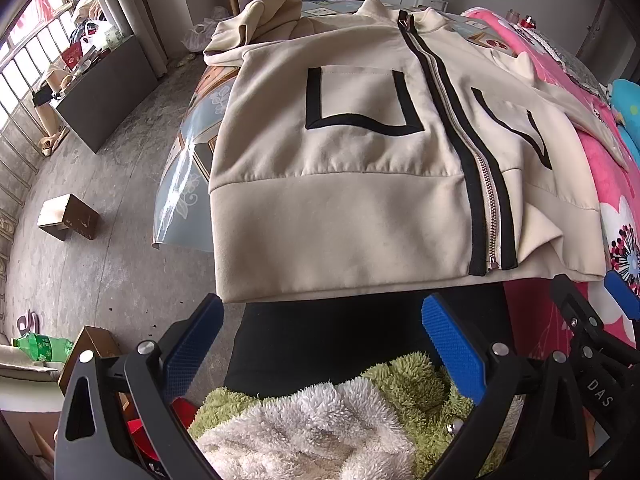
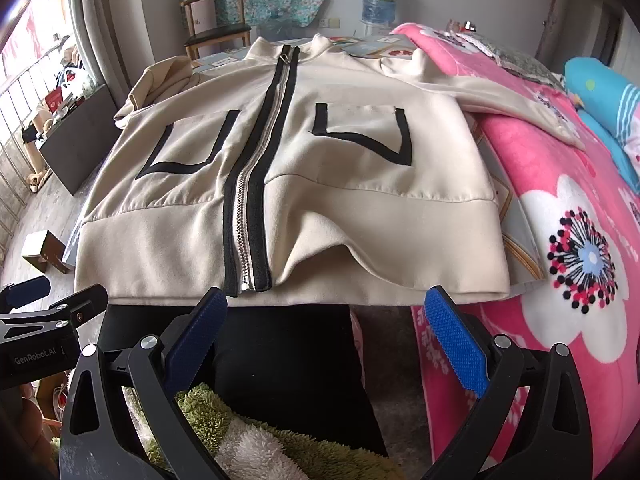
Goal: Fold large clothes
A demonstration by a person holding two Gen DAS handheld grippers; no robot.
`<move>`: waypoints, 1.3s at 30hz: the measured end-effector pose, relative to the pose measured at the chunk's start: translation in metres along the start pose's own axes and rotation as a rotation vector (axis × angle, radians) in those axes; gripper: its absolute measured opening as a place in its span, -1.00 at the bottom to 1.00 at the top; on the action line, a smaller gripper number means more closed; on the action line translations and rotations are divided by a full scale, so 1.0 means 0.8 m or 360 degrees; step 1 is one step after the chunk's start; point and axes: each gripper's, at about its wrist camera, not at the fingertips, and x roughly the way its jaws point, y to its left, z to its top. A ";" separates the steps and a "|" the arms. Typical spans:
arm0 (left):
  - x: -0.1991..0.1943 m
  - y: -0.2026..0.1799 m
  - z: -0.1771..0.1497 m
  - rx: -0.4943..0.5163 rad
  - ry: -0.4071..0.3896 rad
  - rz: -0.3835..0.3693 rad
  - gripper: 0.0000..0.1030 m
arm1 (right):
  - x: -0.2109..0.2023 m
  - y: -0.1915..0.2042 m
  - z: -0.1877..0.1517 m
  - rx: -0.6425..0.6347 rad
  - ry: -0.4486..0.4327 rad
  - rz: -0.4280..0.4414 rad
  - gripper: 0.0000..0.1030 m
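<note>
A: How do the two tools stand?

B: The left tool is wide open and holds nothing. The right tool is the same, wide open and empty. Both hover just before the near hem, not touching it.

A: What is under them?

B: A black trouser leg and a fluffy green and white sleeve of the person.

A: And in front of the tools?

B: The cream jacket lies flat on the table, front side up, collar on the far end. Its zipper with black bands is closed. From the left tool the zipper is ahead to the right; from the right tool, ahead to the left. One black-edged pocket sits on each side of it. The hem hangs a little over the near edge of the table.

A: What is beyond the jacket?

B: To the right, a pink flowered blanket with one sleeve resting on it. Far behind, a wooden chair.
</note>
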 end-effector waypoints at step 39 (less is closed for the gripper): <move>0.060 0.104 0.026 -0.0012 -0.0223 -0.0379 0.66 | 0.065 -0.189 0.037 0.0380 0.0094 -0.0029 0.49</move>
